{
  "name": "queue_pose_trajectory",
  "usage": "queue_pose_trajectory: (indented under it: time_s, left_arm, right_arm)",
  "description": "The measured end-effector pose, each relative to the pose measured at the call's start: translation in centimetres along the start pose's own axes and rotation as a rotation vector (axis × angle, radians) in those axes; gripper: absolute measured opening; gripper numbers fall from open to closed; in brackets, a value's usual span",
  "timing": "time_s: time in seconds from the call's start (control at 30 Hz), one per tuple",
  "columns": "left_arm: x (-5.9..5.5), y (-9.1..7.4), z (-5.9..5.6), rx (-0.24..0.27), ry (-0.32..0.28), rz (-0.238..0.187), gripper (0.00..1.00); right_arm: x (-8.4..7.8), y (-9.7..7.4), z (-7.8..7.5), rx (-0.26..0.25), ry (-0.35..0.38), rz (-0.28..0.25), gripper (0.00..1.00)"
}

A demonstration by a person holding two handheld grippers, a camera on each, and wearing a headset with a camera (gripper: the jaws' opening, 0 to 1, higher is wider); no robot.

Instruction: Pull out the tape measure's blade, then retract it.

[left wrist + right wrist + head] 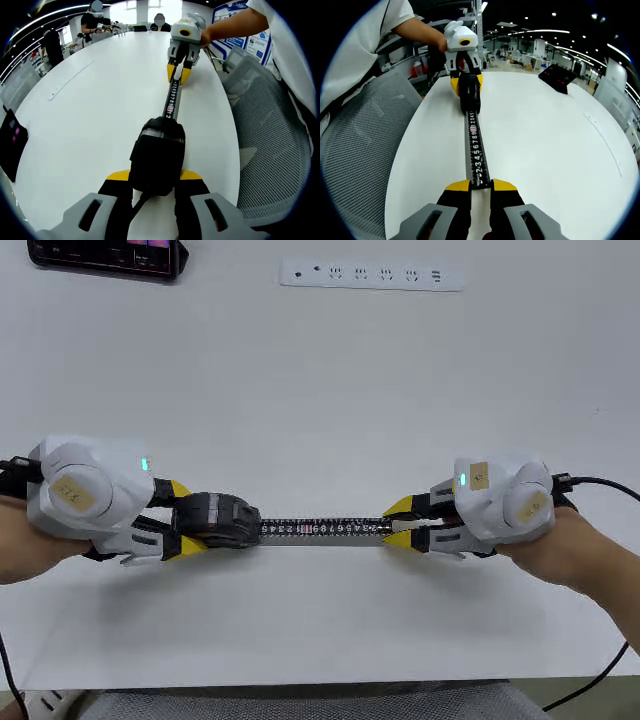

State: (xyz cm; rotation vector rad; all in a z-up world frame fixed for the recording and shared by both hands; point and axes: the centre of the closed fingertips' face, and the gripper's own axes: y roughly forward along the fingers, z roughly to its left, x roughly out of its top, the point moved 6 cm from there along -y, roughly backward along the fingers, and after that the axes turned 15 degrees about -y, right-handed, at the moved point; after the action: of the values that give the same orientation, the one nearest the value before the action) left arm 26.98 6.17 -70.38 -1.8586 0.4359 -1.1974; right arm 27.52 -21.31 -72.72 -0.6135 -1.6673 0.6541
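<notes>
Tape measure [222, 519]: L gripper [185, 518]; blade [320, 528]: R gripper [398, 525].

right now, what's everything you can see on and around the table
table: one, white, under everything
tape measure case: one, black, near edge, between the left gripper's jaws
blade: one, dark with white numerals, stretched from the case to the right gripper
power strip: one, white, far edge
device: one, black with a lit screen, far left corner
cable: one, black, trailing from the right gripper
mesh chair: one, grey, at the near edge
left gripper: white, yellow tips, shut on the case
right gripper: same colours, shut on the blade's end
left hand, right hand: one behind each gripper
</notes>
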Motion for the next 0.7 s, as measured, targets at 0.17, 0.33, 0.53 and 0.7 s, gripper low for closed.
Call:
queue_pose_trajectory:
  time_s: [0.17, 0.33, 0.53, 0.7]
  left_arm:
    - [0.0, 0.0, 0.0, 0.000, 0.000, 0.002, 0.27]
    - [0.0, 0.0, 0.0, 0.000, 0.002, 0.005, 0.27]
    - [0.0, 0.0, 0.0, 0.000, 0.002, 0.006, 0.27]
    - [0.0, 0.0, 0.0, -0.001, -0.001, 0.006, 0.27]
  right_arm:
    - [-0.2, -0.2, 0.1, -0.001, 0.000, 0.006, 0.10]
    - [-0.4, -0.5, 0.1, -0.002, 0.000, 0.011, 0.10]
    - [-0.8, -0.9, 0.2, -0.001, 0.000, 0.020, 0.10]
    - [-1.0, -1.1, 0.3, 0.000, 0.000, 0.027, 0.10]
